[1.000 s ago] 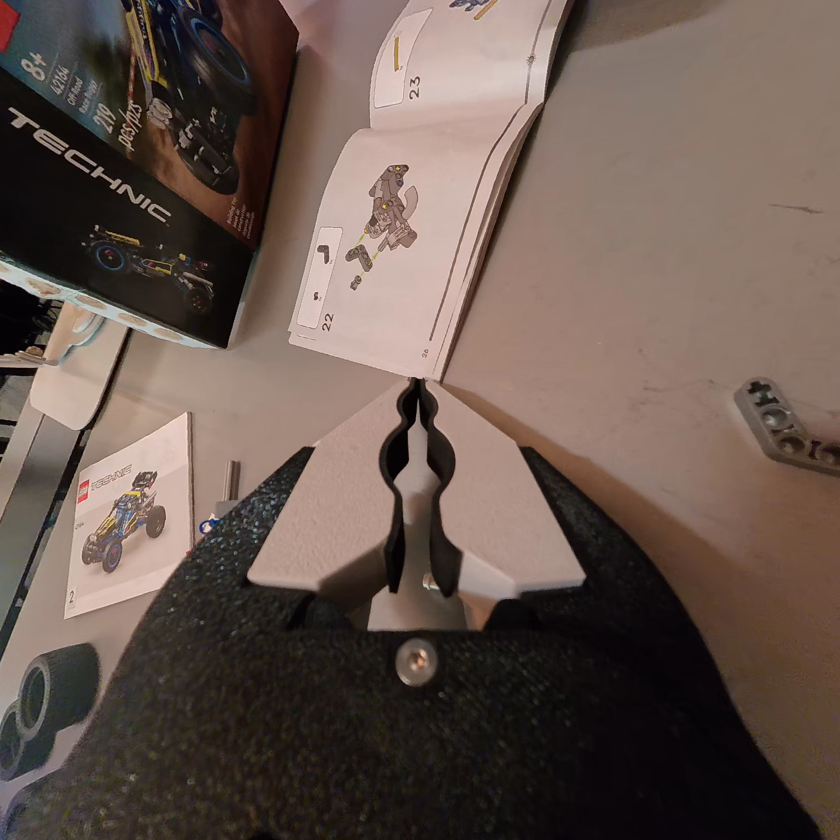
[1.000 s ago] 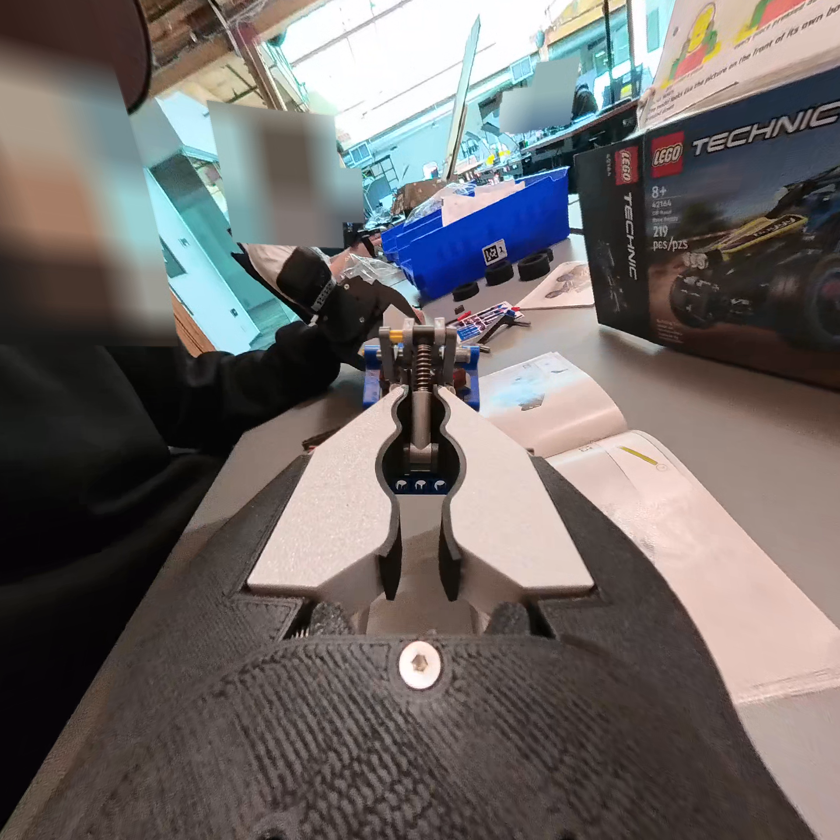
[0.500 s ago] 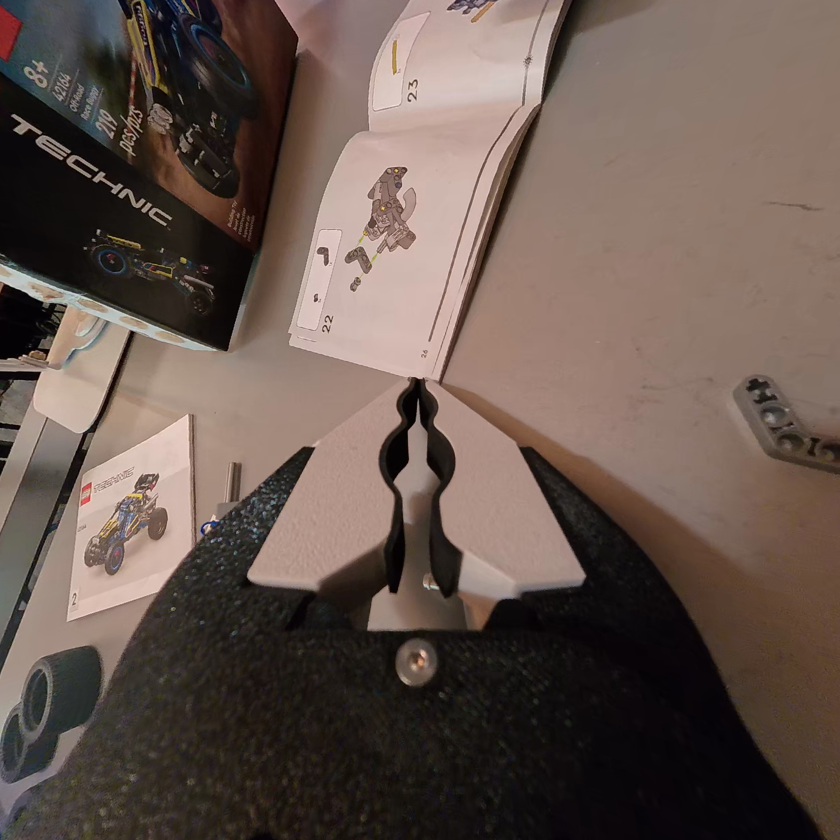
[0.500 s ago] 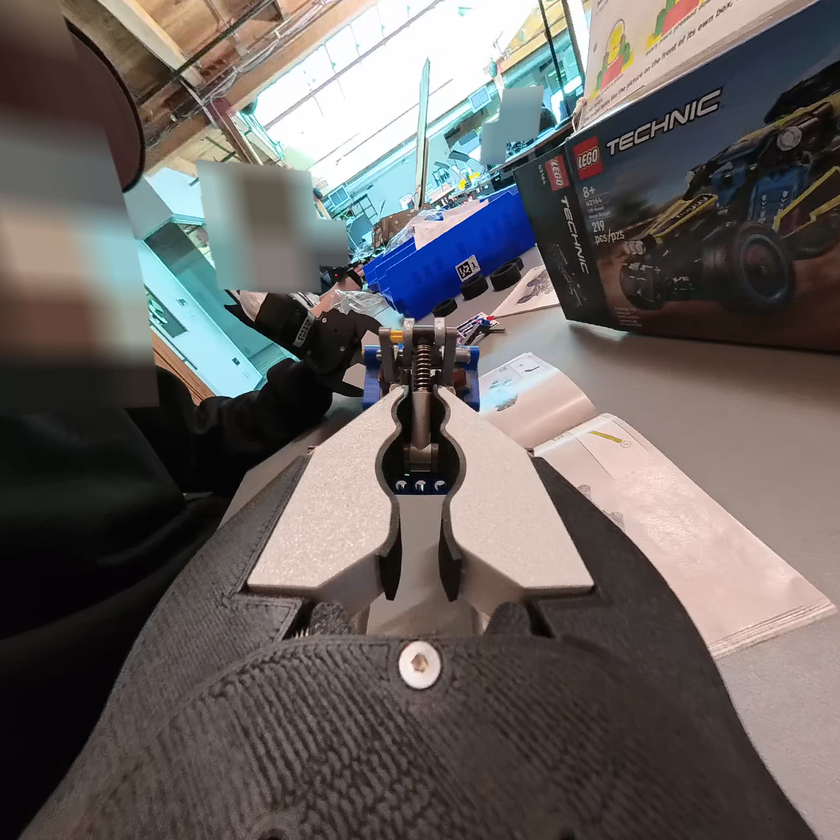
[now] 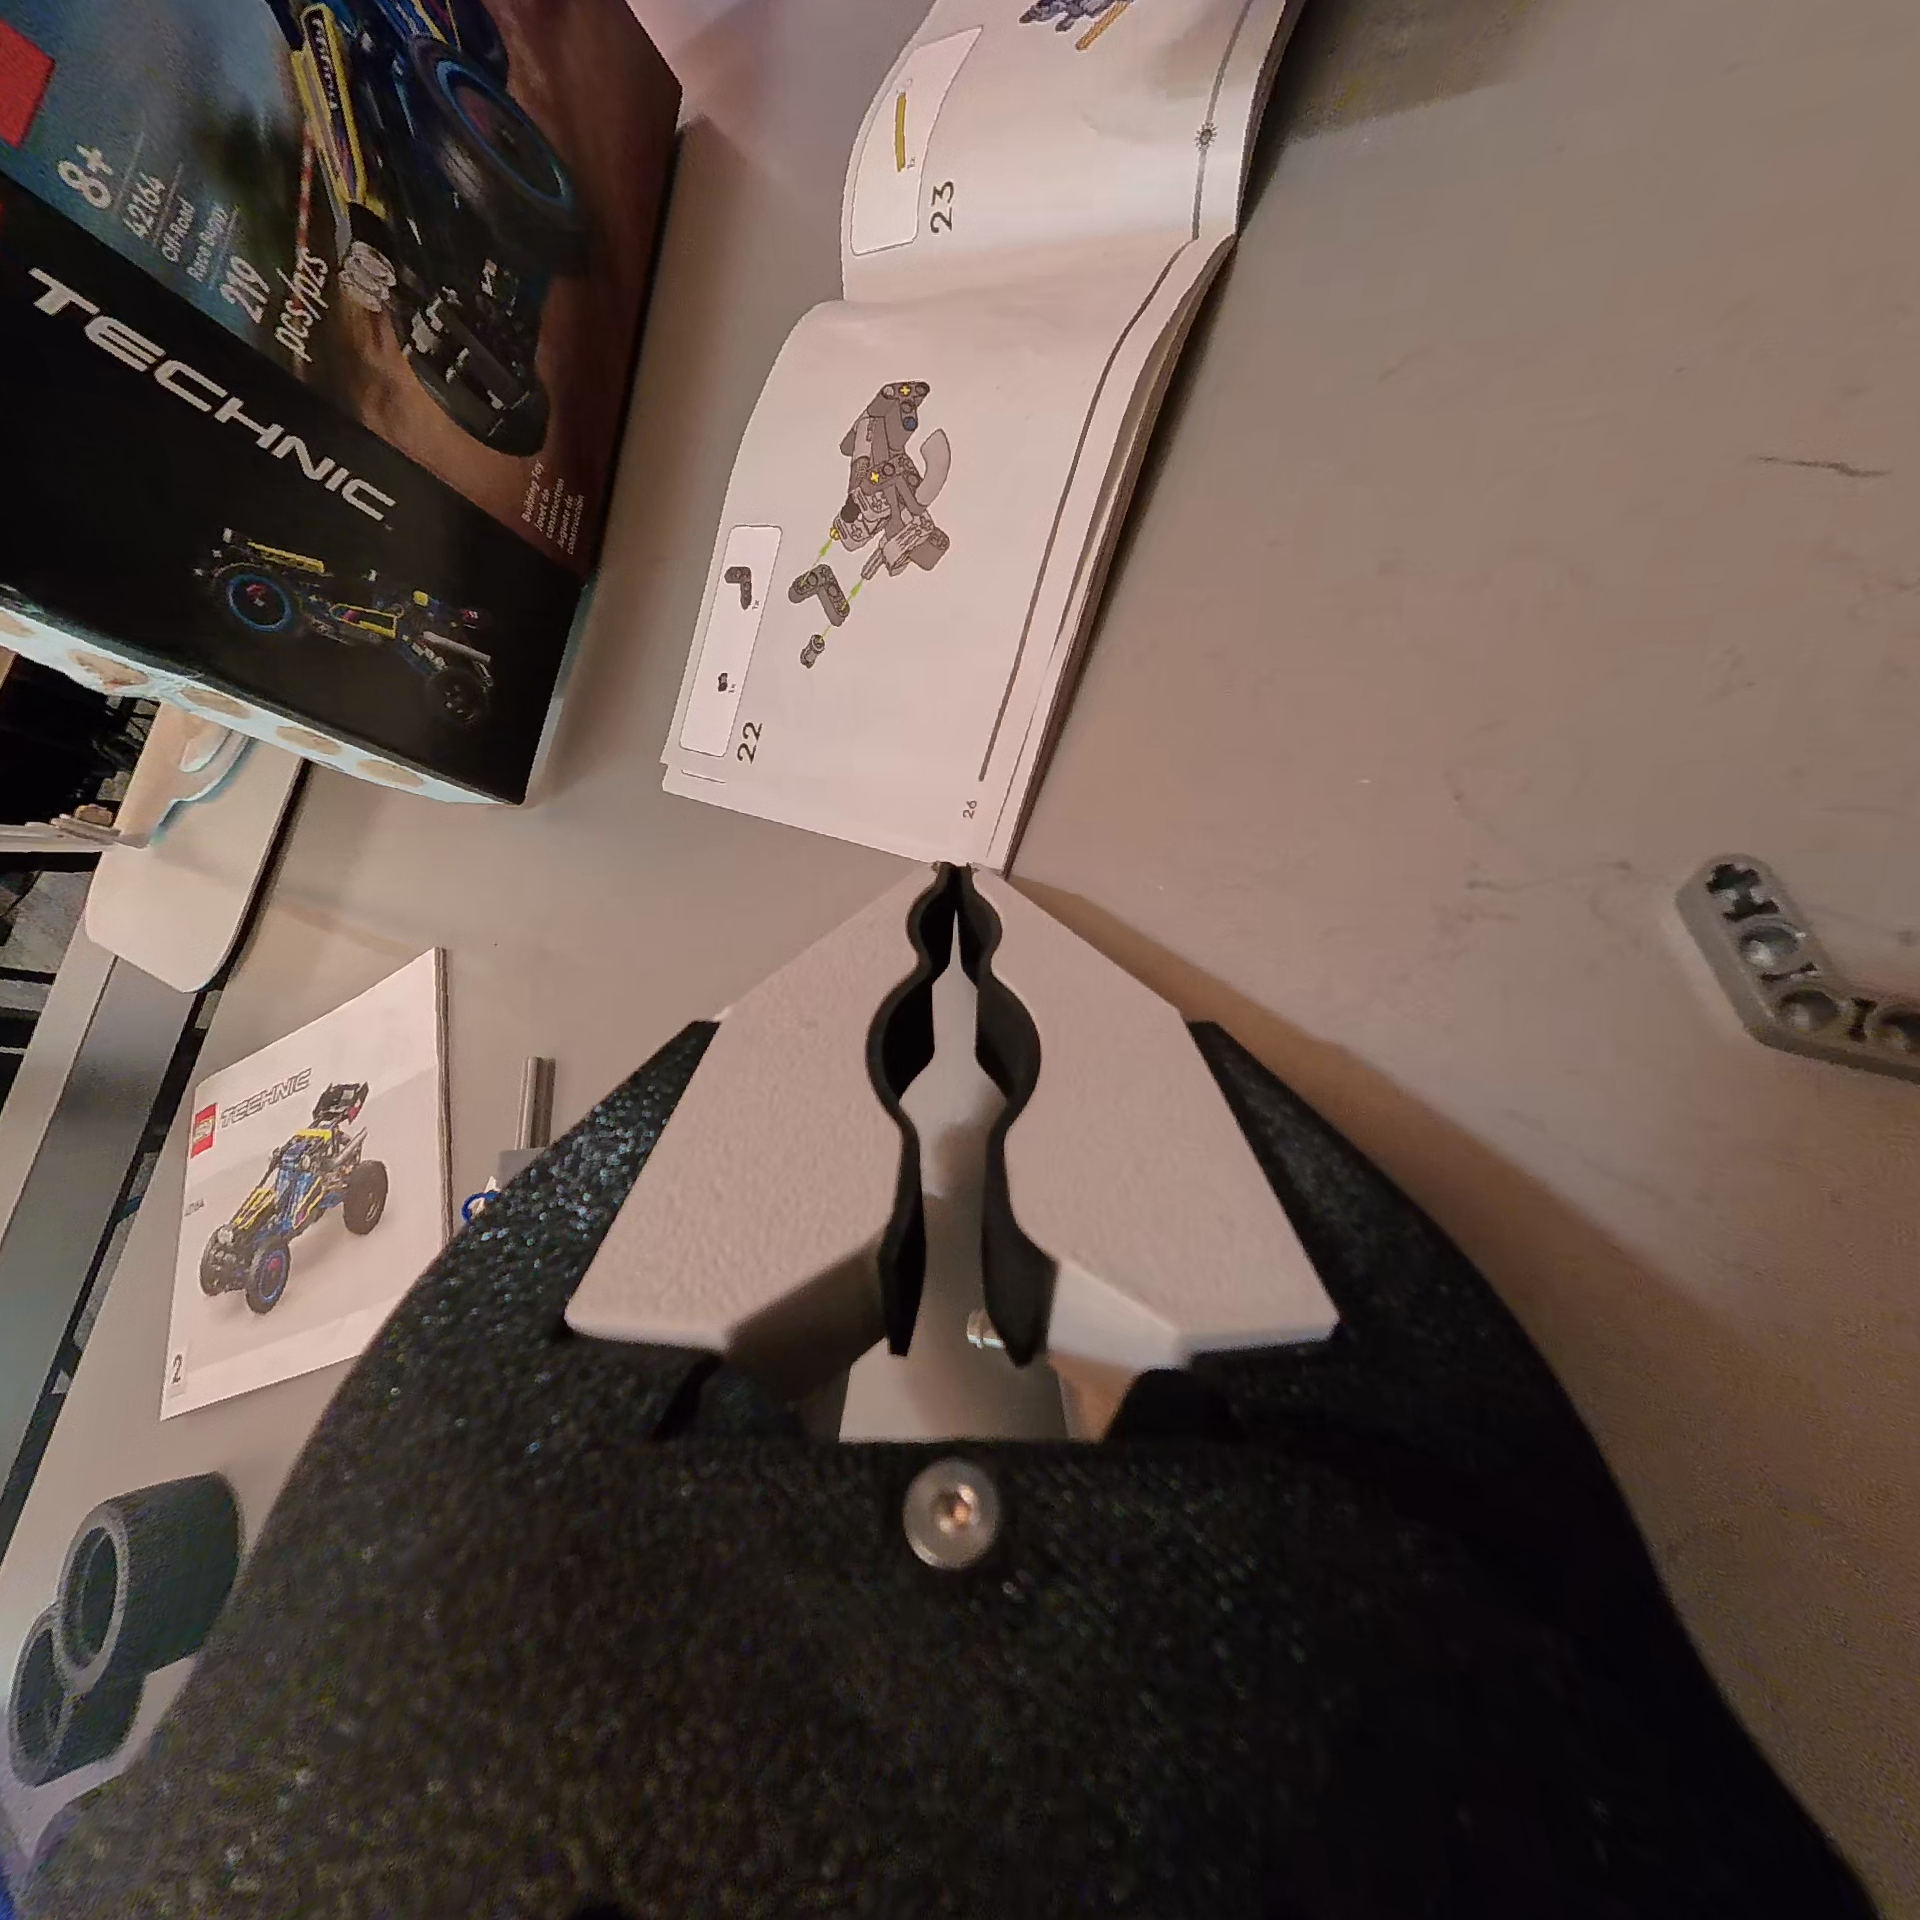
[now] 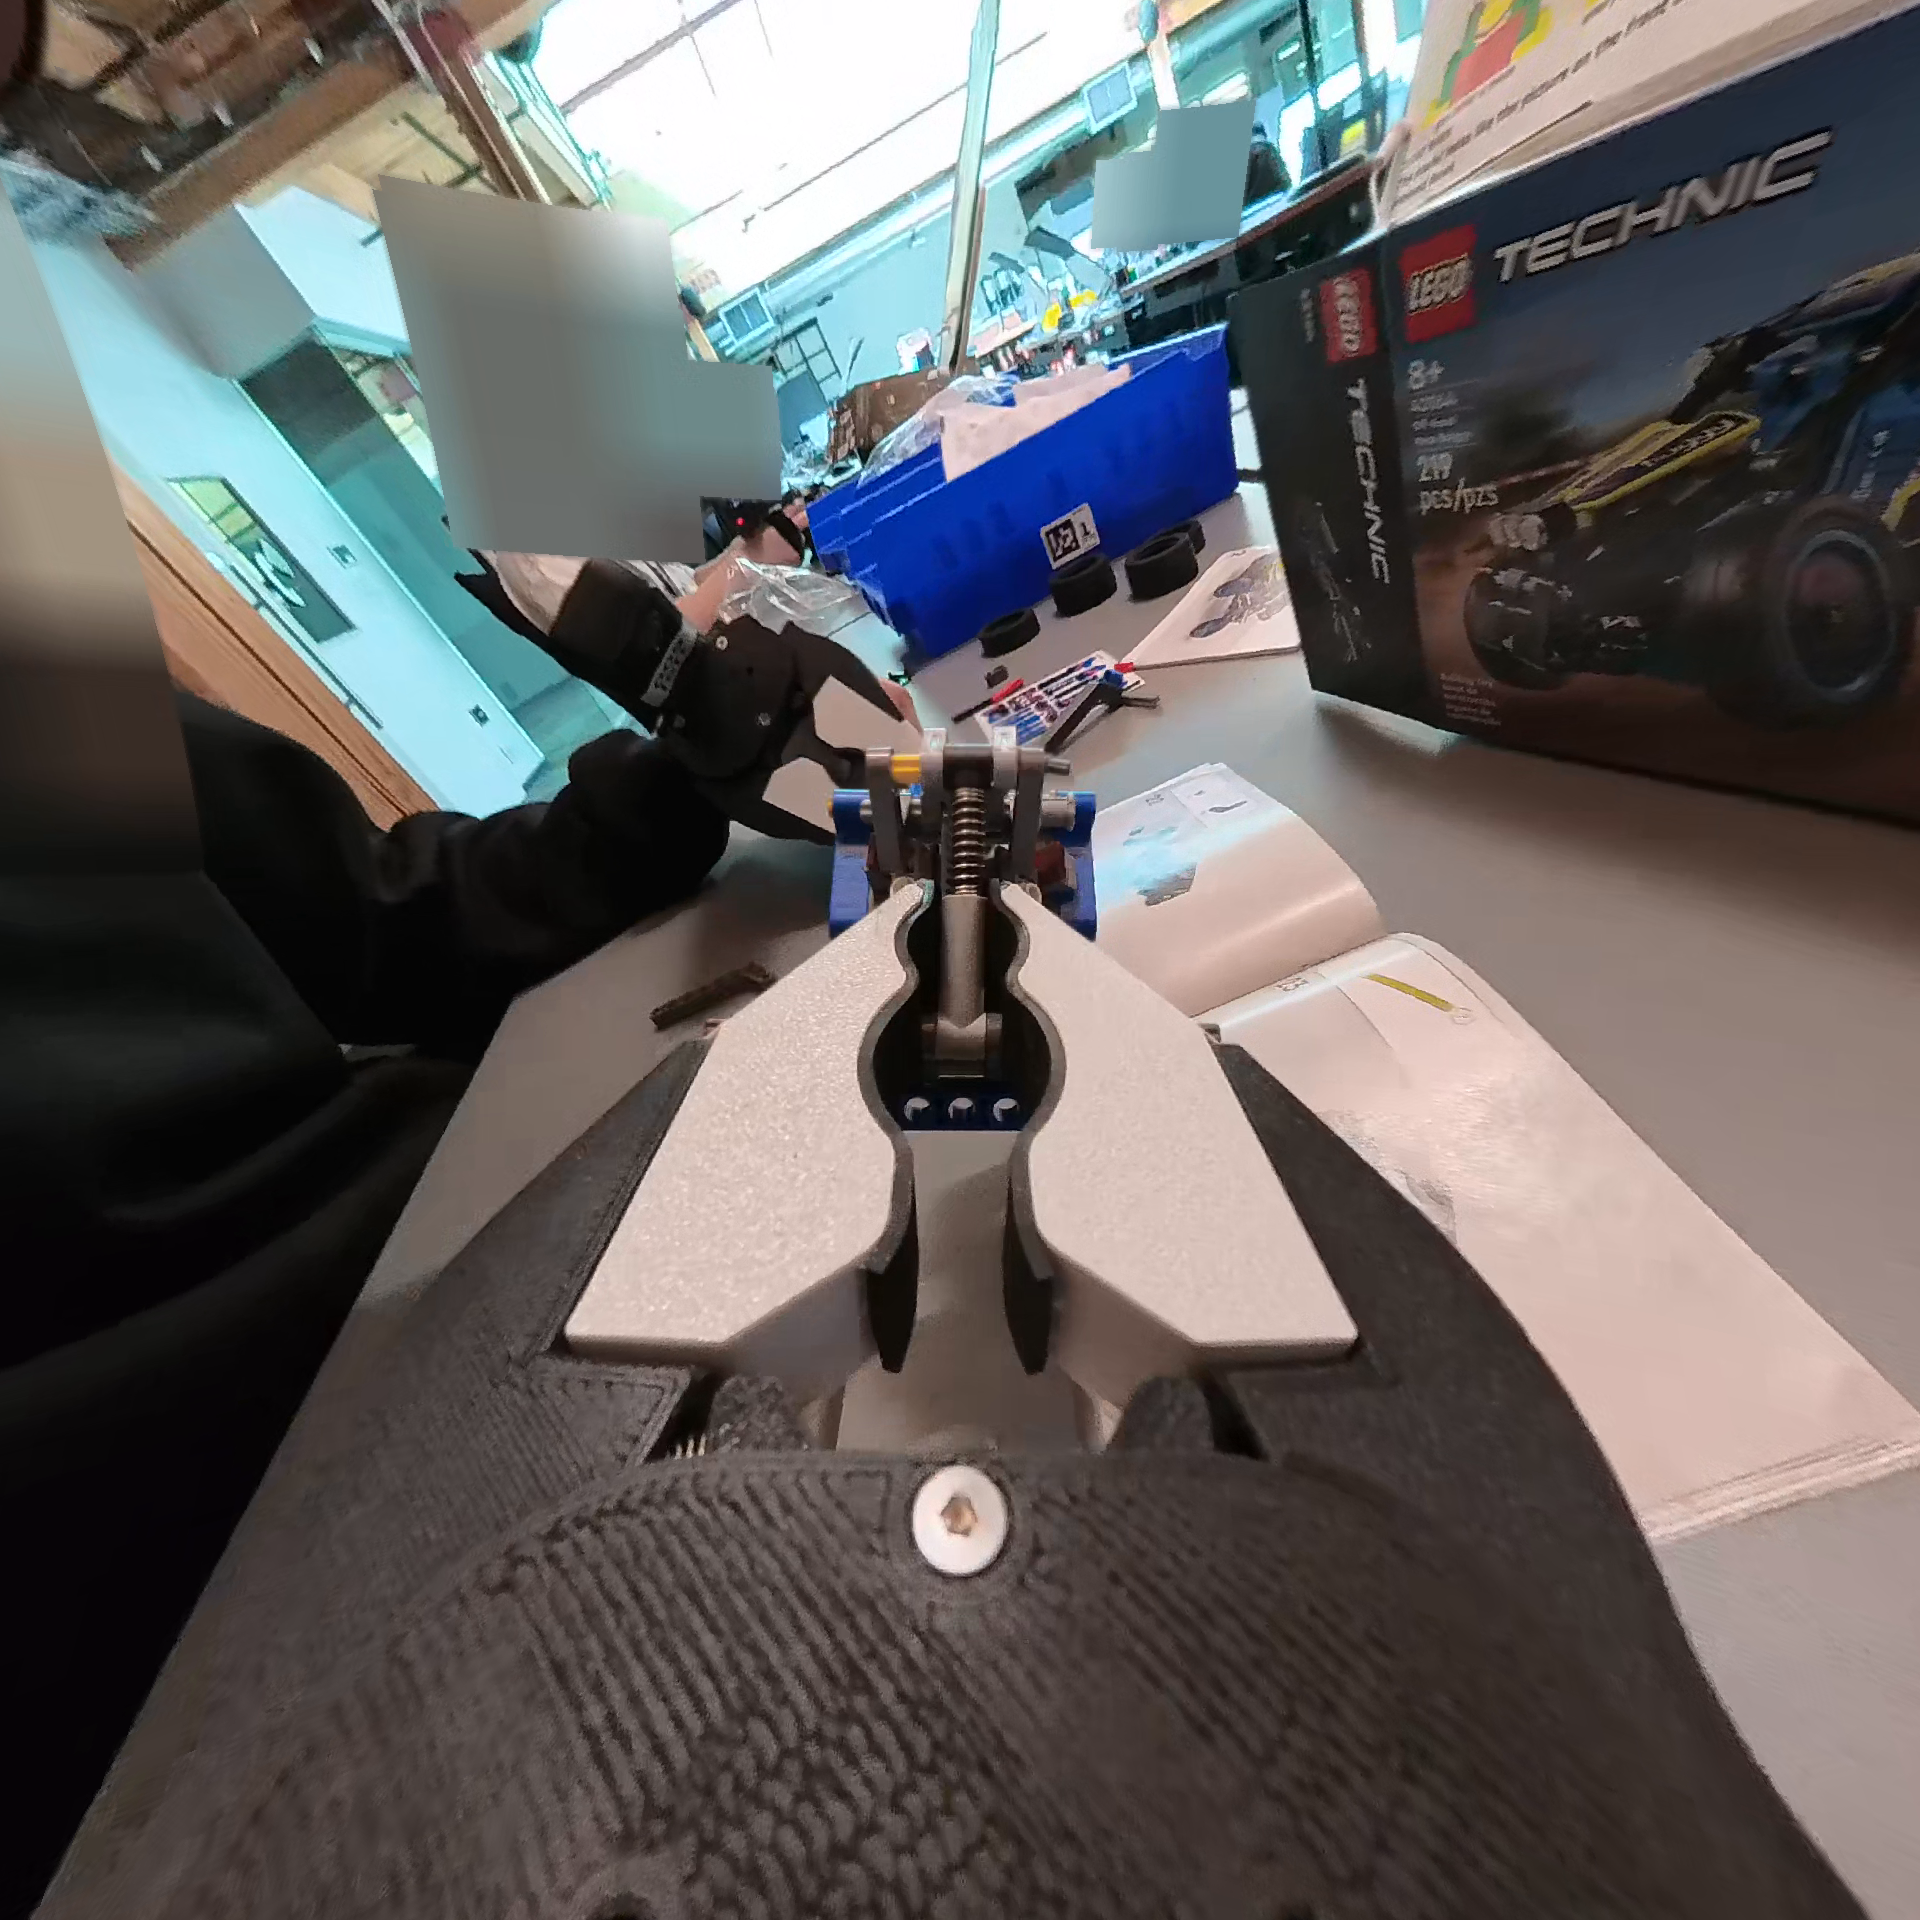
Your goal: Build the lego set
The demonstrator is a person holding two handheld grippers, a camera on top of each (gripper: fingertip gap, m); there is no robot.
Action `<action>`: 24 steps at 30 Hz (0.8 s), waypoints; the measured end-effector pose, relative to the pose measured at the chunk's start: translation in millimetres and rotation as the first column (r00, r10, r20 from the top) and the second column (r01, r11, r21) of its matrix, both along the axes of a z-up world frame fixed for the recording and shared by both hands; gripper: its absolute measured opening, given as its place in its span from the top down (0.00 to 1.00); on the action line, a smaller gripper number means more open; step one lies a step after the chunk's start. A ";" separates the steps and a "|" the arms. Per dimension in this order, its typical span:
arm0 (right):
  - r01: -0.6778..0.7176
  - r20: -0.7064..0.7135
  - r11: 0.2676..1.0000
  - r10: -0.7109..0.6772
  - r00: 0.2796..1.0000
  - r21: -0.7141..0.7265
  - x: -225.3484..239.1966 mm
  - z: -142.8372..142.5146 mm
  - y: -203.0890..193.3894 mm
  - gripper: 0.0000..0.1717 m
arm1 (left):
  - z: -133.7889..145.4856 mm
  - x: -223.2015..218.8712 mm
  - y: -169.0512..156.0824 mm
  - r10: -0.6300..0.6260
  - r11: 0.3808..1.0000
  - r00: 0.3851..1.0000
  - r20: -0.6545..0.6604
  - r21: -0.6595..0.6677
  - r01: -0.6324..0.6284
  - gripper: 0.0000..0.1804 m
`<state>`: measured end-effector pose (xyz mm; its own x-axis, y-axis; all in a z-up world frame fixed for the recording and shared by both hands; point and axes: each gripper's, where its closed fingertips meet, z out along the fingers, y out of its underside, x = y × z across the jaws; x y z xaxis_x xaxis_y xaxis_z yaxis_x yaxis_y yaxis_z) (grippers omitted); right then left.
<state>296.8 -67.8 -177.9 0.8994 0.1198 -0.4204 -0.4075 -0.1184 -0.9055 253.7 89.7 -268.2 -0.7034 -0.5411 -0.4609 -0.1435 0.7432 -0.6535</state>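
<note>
A: Status on both hands?

B: My left gripper (image 5: 954,878) is clenched on nothing, fingers (image 5: 831,1039) pressed tip to tip. It hovers over the bench (image 5: 1455,520), tips right at the near corner of the open booklet (image 5: 883,582). Can't tell if they touch the paper.

A: What's around it?

B: Toy box (image 5: 260,416) off to one side of the booklet, a second closed booklet (image 5: 312,1174) and black tyres (image 5: 114,1600) nearer me, a grey angled beam (image 5: 1787,977) lying loose on the other side, well apart from my fingers.

A: Right hand?

B: My right gripper (image 6: 961,894) is grasping the small toy build (image 6: 961,821): blue frame, grey bars, a coil spring. The fingers (image 6: 800,1091) press on the grey shock-absorber barrel under the spring. The build juts forward past my tips, above the bench beside the open booklet (image 6: 1351,1039).

A: Anything beyond it?

B: A dark sleeve (image 6: 468,883) and another black gripper (image 6: 769,707) just behind the build, sticker sheet (image 6: 1060,691), blue bin (image 6: 1018,499) with tyres (image 6: 1081,587) in front.
</note>
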 end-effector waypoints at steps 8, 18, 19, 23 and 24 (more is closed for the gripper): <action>-0.063 0.052 0.998 0.064 0.997 -0.028 -13.8 -3.1 3.1 0.98 | -0.1 0.2 0.0 0.000 1.000 1.000 0.002 0.004 0.000 1.00; -0.112 0.063 0.994 0.112 0.992 -0.014 -21.5 -1.0 2.1 0.98 | -0.1 0.0 -0.1 -0.001 1.000 1.000 0.005 0.007 0.001 1.00; -0.126 0.073 0.992 0.126 0.989 -0.012 -24.3 -0.6 2.2 0.98 | -0.1 0.0 -0.1 -0.001 1.000 1.000 0.005 0.007 0.001 1.00; -0.179 0.118 0.984 0.175 0.977 0.022 -35.4 4.6 1.3 0.98 | 0.0 -0.1 -0.1 -0.002 1.000 1.000 0.007 0.008 0.002 1.00; -0.196 0.129 0.980 0.190 0.973 0.034 -38.5 6.3 0.7 0.98 | -0.1 -0.1 -0.2 -0.002 1.000 1.000 0.006 0.008 0.002 1.00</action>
<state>258.3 -67.1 -171.6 0.9024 0.3127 -0.2966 -0.2649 -0.1404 -0.9540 253.6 89.6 -268.3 -0.7016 -0.5360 -0.4695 -0.1379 0.7486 -0.6485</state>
